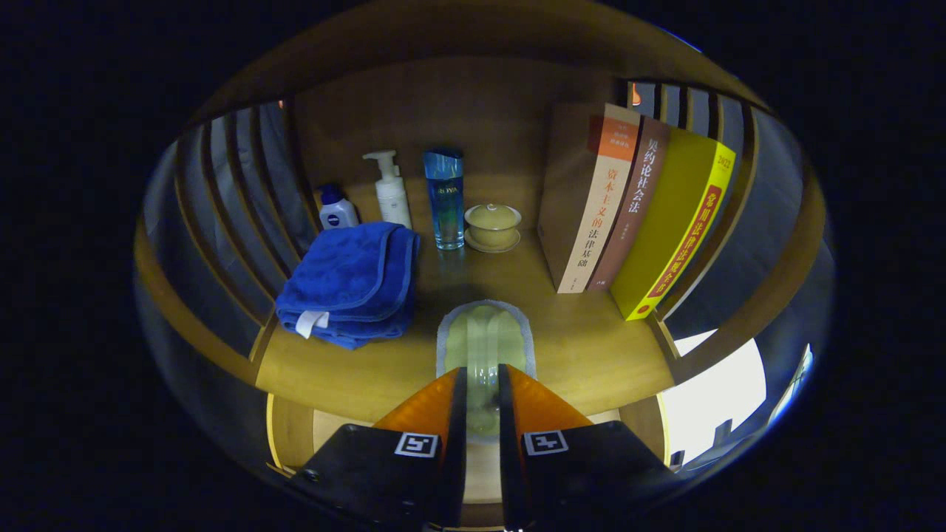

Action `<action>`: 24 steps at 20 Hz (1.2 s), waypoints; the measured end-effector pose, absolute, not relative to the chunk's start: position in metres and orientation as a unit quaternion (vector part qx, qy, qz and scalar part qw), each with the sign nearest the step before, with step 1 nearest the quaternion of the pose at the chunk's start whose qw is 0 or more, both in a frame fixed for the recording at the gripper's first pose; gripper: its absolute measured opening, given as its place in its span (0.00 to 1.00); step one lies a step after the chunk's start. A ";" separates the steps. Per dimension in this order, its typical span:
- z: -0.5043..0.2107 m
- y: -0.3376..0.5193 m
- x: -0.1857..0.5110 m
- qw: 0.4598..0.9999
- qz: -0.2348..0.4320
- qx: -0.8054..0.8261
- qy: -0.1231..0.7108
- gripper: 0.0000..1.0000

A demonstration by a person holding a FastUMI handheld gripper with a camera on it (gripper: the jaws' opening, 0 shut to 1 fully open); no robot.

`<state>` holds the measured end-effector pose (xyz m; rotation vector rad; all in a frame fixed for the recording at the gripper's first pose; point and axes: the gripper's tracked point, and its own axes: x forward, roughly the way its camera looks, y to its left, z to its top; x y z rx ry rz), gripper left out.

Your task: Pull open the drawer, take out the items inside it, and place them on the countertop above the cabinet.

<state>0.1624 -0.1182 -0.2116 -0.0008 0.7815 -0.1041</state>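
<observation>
Two fingers of the gripper [482, 384] stand close together w/ a pale green, grey-edged item [485, 341] pinched between them — looks like a folded cloth or sponge pad, can't tell which. Its far end lies flat on the wooden countertop [591, 347], just ahead of the fingertips. Below the countertop's front edge, under the fingers, the open drawer [325, 428] shows its light inside.

Further back on the countertop, left of the fingers: a folded blue towel [351, 284] w/ a white tag. Behind it a small blue-capped bottle [337, 208], a white pump bottle [390, 191], a tall blue bottle [444, 199], then a lidded cup on a saucer [493, 226] — all in a row, near each other. Right side: three books [635, 207] standing upright, leaning slightly, touching side by side.
</observation>
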 end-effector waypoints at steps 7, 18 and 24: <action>-0.255 -0.117 0.203 0.918 -0.059 0.001 0.393 0.29; -0.232 -0.116 0.201 0.929 -0.052 -0.004 0.366 0.68; -0.204 -0.123 0.175 0.942 -0.061 0.009 0.331 0.94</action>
